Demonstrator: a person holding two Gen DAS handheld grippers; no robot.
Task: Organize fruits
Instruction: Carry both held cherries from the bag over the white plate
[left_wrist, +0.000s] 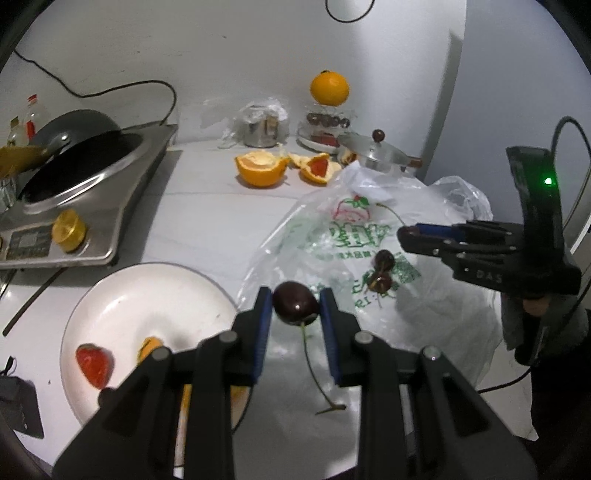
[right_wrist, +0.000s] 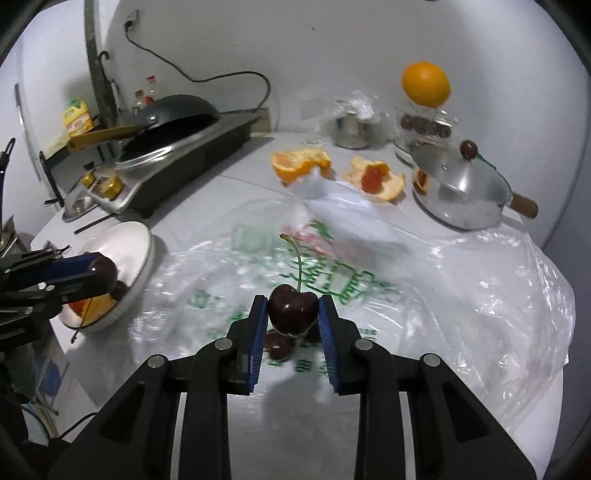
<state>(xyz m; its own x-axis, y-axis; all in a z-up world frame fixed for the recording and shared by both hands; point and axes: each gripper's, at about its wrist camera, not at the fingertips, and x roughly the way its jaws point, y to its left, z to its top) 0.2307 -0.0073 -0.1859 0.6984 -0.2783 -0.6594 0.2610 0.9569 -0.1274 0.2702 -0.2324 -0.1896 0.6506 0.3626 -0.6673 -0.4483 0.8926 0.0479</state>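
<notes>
My left gripper is shut on a dark cherry whose stem hangs down, held just right of the white plate. The plate holds a strawberry and an orange piece. My right gripper is shut on another dark cherry, stem pointing up, above the printed plastic bag. Two more cherries lie on the bag. In the right wrist view the left gripper hovers with its cherry over the plate.
An induction cooker with a black wok stands at the back left. Orange peels, a lidded steel pot, a steel cup and a whole orange on a container of cherries line the back wall.
</notes>
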